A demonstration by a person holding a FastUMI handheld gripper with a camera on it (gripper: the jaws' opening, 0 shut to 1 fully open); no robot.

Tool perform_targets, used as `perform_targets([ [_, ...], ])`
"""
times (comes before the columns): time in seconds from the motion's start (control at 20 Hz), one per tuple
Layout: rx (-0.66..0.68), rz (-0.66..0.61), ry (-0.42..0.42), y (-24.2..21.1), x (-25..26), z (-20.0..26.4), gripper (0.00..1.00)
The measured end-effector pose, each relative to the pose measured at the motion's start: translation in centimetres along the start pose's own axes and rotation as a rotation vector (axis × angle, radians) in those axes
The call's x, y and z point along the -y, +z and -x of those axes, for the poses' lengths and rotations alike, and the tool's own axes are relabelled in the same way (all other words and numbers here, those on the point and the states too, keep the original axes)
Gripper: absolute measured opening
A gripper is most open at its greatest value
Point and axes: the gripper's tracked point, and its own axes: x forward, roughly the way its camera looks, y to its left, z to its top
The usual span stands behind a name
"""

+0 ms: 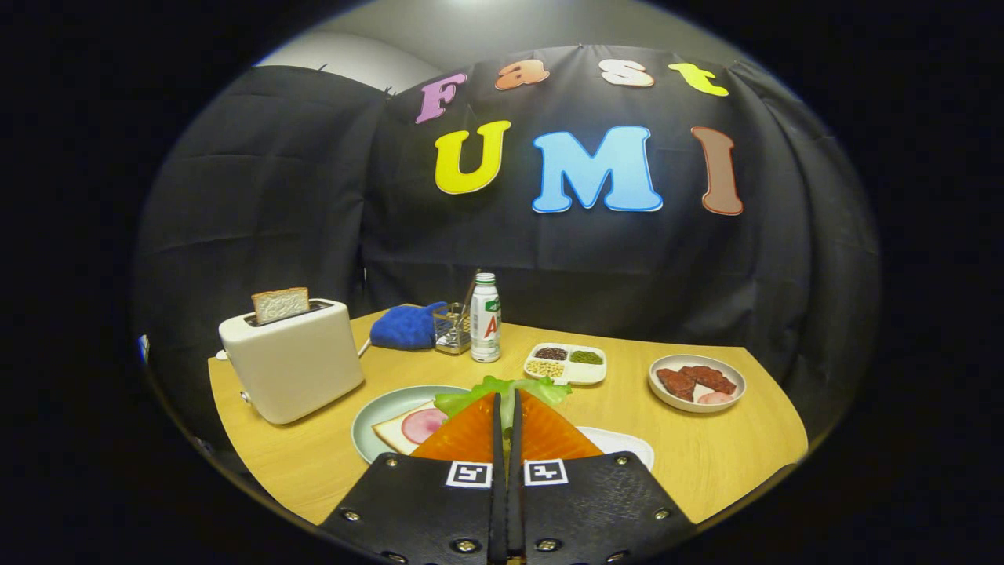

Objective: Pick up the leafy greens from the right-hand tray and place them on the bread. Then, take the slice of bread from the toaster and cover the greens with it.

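Leafy greens (506, 390) — one bunch, seemingly pinched between closed fingers (471, 431) — one bread slice (280, 304) in toaster (292, 361).

- The gripper (507, 396) is raised a bit off the counter (706, 455), aimed forward and slightly downward.
- Both fingers (467, 431) are drawn in nearly all the way, with just a thin slit left between them from base to tips.
- They're pinched onto the leafy greens (502, 390), which bulge out past the tips on both sides, with a sliver showing in the slit too.
- The two fingers look pretty symmetric, tapering to a point together.
- The two plates of the gripper body sit side by side below the fingers, each with a square marker tag by the inner edge.
- Level overall, no obvious roll to either side.
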Motion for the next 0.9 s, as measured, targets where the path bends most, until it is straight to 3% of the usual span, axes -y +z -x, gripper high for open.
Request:
perform_targets([
  [0.45, -0.033, -0.053, 0.096, -1.3, -4.9, -4.2, 0.01],
  [0.9, -0.107, -0.024, 0.097, -5.5, -7.3, -6.7, 0.01],
])
